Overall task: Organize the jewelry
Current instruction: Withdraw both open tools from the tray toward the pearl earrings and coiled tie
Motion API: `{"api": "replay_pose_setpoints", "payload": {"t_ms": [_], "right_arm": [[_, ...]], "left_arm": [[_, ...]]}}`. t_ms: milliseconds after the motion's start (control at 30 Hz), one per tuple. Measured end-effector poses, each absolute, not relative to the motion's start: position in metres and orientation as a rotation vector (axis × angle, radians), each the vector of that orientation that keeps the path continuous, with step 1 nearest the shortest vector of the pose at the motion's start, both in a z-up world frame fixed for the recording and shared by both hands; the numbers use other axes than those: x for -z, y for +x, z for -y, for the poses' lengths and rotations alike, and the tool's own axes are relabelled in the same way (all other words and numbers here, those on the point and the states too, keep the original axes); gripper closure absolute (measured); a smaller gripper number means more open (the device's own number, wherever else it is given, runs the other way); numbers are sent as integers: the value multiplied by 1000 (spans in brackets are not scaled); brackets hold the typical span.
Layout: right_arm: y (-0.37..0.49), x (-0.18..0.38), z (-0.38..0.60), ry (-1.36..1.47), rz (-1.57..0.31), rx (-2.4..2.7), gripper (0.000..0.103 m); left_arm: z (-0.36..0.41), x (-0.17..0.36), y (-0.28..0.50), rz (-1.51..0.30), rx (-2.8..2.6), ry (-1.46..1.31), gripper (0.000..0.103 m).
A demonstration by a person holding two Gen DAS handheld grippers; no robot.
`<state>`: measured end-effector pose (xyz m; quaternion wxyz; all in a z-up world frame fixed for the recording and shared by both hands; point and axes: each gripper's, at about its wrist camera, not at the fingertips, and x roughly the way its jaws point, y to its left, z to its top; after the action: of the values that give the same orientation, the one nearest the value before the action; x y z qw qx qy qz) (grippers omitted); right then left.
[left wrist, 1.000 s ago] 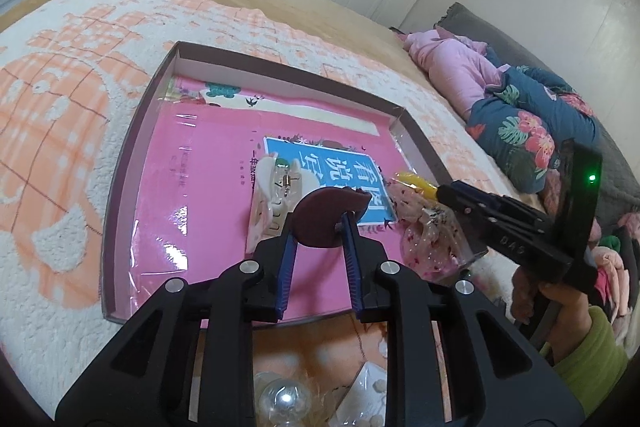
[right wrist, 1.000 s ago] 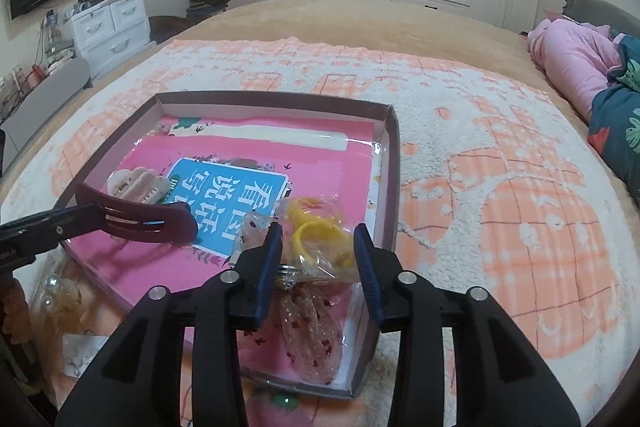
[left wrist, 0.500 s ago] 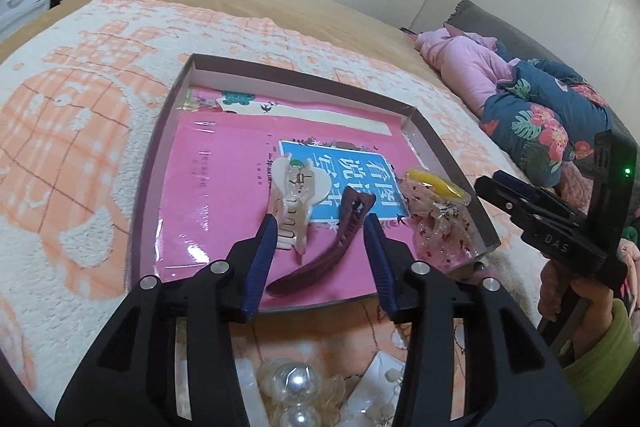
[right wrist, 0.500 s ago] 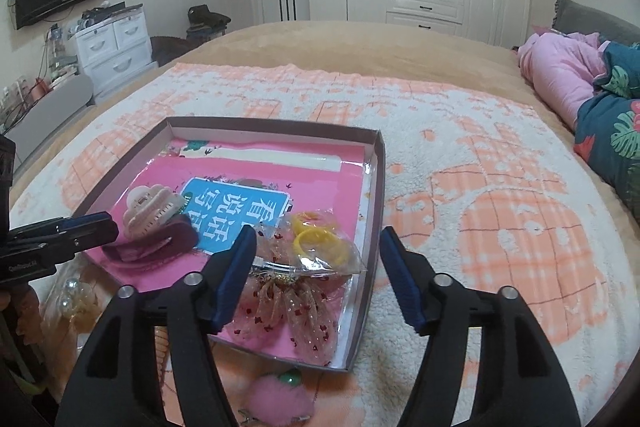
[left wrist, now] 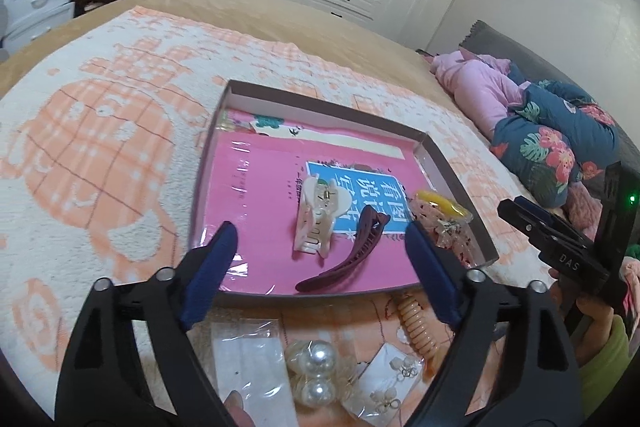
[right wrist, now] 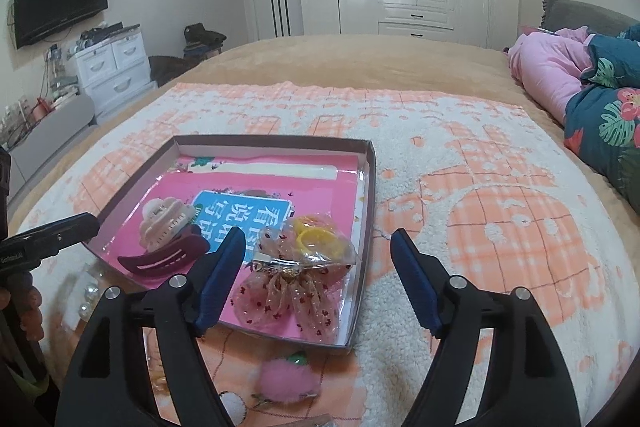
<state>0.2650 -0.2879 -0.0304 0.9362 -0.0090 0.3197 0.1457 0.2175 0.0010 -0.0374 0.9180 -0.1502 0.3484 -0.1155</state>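
On a fuzzy white and orange blanket, spread over a tan bed: a flat cardboard box with low brown walls and a shiny pink paper floor.

Inside the box, four hair things. Dark red clip — long, thin, smooth, a bit curved, lying flat, long side slanting from the near wall up to the blue label, pointed end on the label. Just beside it, a cream claw clip, chunky, with teeth, teeth end toward the near wall. By the right wall, a see-through pink bow with red dots, soft and floppy, wings fanned toward the near wall, metal bar across its top. Yellow hair ties, round, in a crinkly clear bag, touching the bow.

Outside, near the front wall: big round pearls, a peach coil tie like a spring, small earrings on a card, a fluffy pink ball.

Left gripper — blue fingers wide apart and opening, nothing pinched, hanging over the near wall with both clips seen between the fingers. Right gripper — fingers also apart and opening, nothing pinched, over the bow's corner of the box.
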Motion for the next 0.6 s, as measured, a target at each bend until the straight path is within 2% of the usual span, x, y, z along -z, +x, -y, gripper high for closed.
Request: {"api": "replay_pose_setpoints", "payload": {"t_ms": [67, 133, 300, 600], "right_arm": [[261, 28, 288, -11, -642, -296, 26], [258, 27, 288, -8, -632, -291, 24], [245, 19, 287, -8, -581, -278, 14], [224, 14, 279, 9, -562, -306, 13]], "left_arm": [[-2, 34, 214, -707, 233, -305, 21], [-2, 30, 210, -695, 230, -301, 11], [-5, 23, 201, -669, 221, -294, 11], [-12, 16, 185, -652, 209, -272, 11]]}}
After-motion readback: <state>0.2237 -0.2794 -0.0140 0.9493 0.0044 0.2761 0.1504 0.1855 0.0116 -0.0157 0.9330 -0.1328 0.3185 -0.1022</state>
